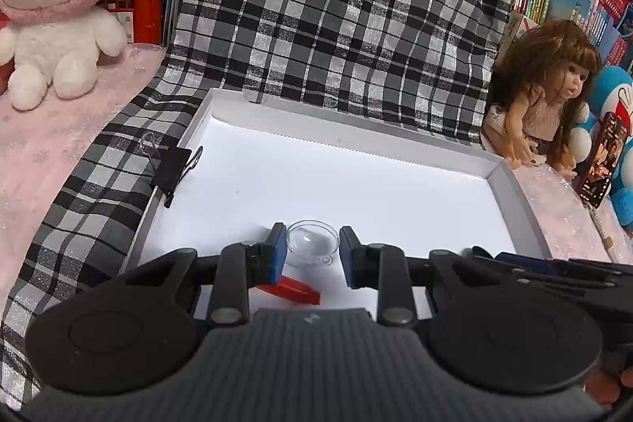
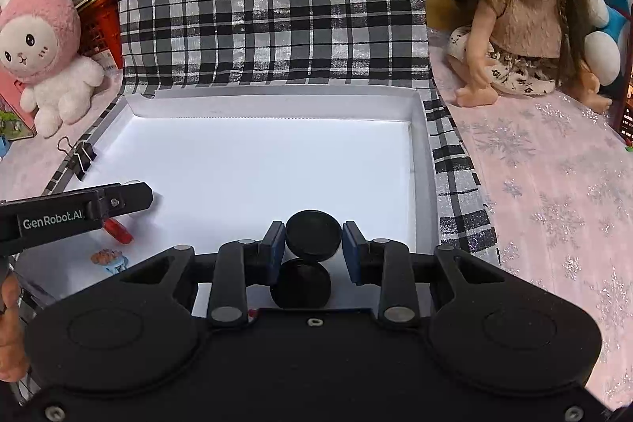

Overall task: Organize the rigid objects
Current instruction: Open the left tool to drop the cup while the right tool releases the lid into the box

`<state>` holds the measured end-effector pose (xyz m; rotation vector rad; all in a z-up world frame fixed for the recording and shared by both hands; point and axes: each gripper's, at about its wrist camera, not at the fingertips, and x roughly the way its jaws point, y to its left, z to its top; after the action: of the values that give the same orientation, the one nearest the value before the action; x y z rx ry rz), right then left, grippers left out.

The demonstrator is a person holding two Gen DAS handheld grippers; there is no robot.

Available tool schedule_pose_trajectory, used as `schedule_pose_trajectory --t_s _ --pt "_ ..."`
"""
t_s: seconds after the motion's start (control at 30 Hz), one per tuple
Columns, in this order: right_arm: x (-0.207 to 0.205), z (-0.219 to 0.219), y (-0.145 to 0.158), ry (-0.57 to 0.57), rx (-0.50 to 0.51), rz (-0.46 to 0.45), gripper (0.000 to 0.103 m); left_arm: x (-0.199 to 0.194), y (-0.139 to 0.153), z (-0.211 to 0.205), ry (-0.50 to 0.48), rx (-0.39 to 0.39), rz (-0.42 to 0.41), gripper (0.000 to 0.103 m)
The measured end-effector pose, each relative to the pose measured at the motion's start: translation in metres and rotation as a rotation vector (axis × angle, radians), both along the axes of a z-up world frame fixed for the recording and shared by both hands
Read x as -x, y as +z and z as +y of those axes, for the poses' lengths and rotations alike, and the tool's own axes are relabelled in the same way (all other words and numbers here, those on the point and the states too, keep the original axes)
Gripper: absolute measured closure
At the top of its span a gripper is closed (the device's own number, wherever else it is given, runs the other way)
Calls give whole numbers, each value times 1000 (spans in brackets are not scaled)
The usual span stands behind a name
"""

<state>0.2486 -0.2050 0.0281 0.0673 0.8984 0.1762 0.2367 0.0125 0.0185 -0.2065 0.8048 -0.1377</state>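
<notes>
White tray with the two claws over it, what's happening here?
A person holds a claw in each hand over the white tray. The left claw brackets a small clear glass dish; the right claw brackets the upper of two black round discs. Whether the pads press is unclear. A red piece lies nearby.

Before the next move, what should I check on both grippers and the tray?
1. Left gripper clamped on clear dome: ok.
2. Right gripper clamped on black disc: ok.
3. Both loads over the white tray: ok.
4. Drop spot free for the black disc: not ok, a second disc lies right beside it.
5. Clear dome already resting on the tray floor: cannot tell.
6. Red piece away from the left gripper: not ok, close by.
</notes>
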Motion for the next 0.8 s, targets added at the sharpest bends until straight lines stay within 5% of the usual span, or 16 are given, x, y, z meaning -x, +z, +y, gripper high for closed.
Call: schedule_pose_trajectory --t_s 0.43,0.8 --pt "-1 1 -2 2 4 -2 72 1 -5 -3 -1 -33 -12 63" --pt "8 -4 6 -1 -29 -37 71 13 9 -1 -13 -45 -59 33"
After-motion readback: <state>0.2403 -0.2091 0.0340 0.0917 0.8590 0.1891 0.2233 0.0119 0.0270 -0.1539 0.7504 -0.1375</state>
